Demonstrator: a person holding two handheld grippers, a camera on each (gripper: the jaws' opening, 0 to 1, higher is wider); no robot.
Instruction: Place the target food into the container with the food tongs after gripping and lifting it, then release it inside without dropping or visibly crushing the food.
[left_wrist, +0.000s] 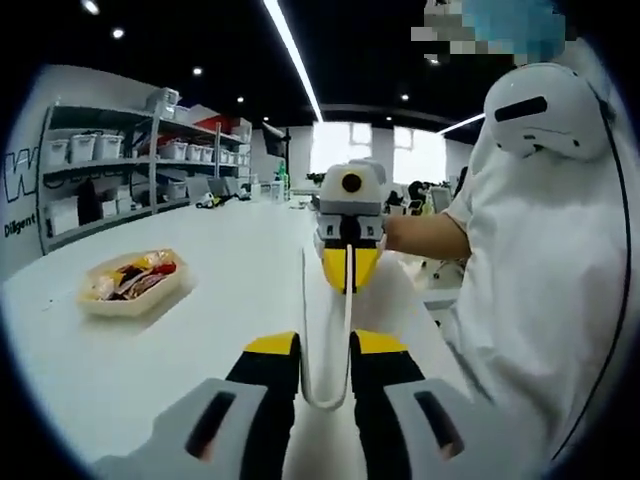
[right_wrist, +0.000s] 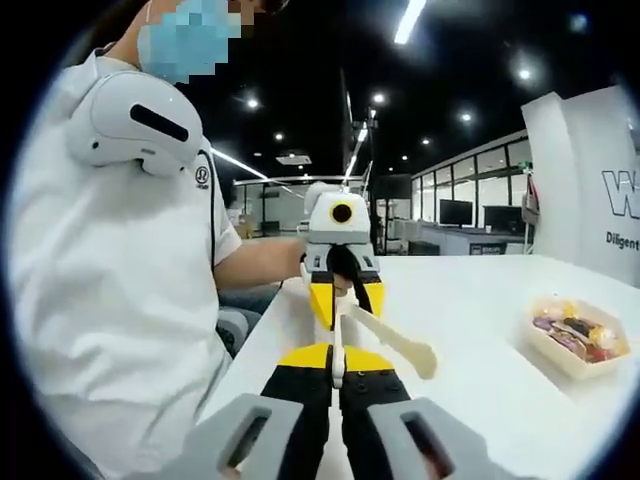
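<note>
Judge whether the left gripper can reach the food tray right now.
Probably yes: bare table lies between left gripper and tray, though its jaws grip the tongs, which the right gripper also holds.

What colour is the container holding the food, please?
Pale cream container; clearest in the left gripper view.

Smooth pale plastic tongs (right_wrist: 385, 340), glossy white table (left_wrist: 240, 260), translucent plastic container (left_wrist: 133, 283).

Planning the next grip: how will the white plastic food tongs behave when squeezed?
The white plastic food tongs look thin, so probably light and springy at the looped end. Their smooth arms may slip between the left gripper and right gripper, which pinch them.
</note>
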